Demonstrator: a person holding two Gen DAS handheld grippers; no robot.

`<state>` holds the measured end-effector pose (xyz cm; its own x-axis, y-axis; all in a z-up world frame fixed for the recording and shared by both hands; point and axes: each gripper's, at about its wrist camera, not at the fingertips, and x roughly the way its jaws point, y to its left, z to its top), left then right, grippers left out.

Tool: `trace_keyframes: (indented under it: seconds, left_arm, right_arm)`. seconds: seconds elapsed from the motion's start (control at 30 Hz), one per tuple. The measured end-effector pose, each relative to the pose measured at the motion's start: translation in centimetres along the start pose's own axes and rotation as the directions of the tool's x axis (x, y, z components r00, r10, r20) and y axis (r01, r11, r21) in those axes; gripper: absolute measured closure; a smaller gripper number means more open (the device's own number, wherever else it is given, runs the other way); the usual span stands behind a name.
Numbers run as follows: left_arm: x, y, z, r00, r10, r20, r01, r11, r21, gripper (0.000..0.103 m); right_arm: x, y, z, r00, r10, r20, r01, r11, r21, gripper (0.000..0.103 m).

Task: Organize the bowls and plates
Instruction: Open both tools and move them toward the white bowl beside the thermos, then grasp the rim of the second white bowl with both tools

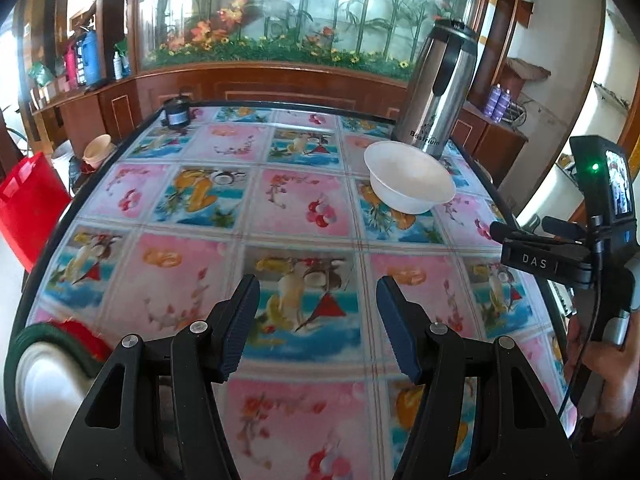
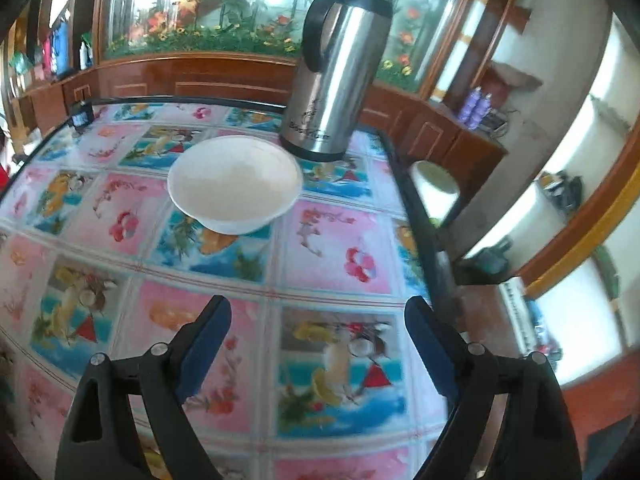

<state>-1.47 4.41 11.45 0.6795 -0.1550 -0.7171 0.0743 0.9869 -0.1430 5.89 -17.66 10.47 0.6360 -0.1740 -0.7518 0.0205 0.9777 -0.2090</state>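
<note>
Nearest in the left wrist view, the left gripper [image 1: 318, 320] hangs over the patterned table [image 1: 192, 280] with its 2 blue-padded fingers spread and nothing between them. At its lower left a white plate [image 1: 44, 392] lies on a red and green mat [image 1: 76, 334] at the table's near edge. The right gripper [image 2: 318, 344] is likewise spread wide and empty above the table. Farther off, 1 white bowl [image 2: 234, 184] stands upright on the table towards its far right side, and just behind it stands a steel thermos jug [image 2: 334, 76] with a black handle
</note>
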Motion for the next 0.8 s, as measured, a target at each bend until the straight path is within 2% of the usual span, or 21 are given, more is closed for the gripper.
trace_keyframes:
  seconds: [0.23,0.4,0.5,0.53,0.67,0.73,0.8]
  left_arm:
    - [4.3,-1.8,3.5,0.999,0.018,-0.045,-0.018,1.0,0.014,0.042]
    - [7.7,-2.8,6.5,0.998,0.021,-0.066,-0.02,1.0,0.007,0.042]
    - [10.1,-3.9,8.3,0.995,0.047,-0.085,-0.045,0.999,0.028,0.042]
    - [11.2,-4.2,9.1,0.994,0.035,-0.104,-0.032,0.999,0.027,0.042]
    - [14.3,-4.6,11.0,0.988,0.022,-0.155,-0.023,1.0,-0.002,0.042]
    - [15.9,-4.8,11.9,0.983,0.029,-0.181,-0.03,1.0,-0.003,0.042]
    - [17.2,-5.2,12.4,0.981,0.036,-0.192,-0.037,0.999,-0.001,0.042]
  right_arm:
    - [2.6,-0.1,2.1,0.989,0.138,-0.057,-0.136,0.99,0.047,0.014]
    - [4.2,-0.6,3.7,0.981,0.18,-0.07,-0.176,0.983,0.052,0.014]
    - [5.8,-0.8,4.6,0.962,0.252,-0.104,-0.246,0.967,0.069,0.015]
    - [6.3,-0.9,5.0,0.958,0.266,-0.112,-0.259,0.963,0.073,0.016]
    - [8.0,-1.2,6.3,0.963,0.242,-0.122,-0.237,0.97,0.053,0.02]
    - [9.1,-1.7,6.8,0.957,0.251,-0.144,-0.244,0.968,0.063,0.021]
    - [10.6,-2.4,7.5,0.947,0.274,-0.17,-0.261,0.961,0.094,0.029]
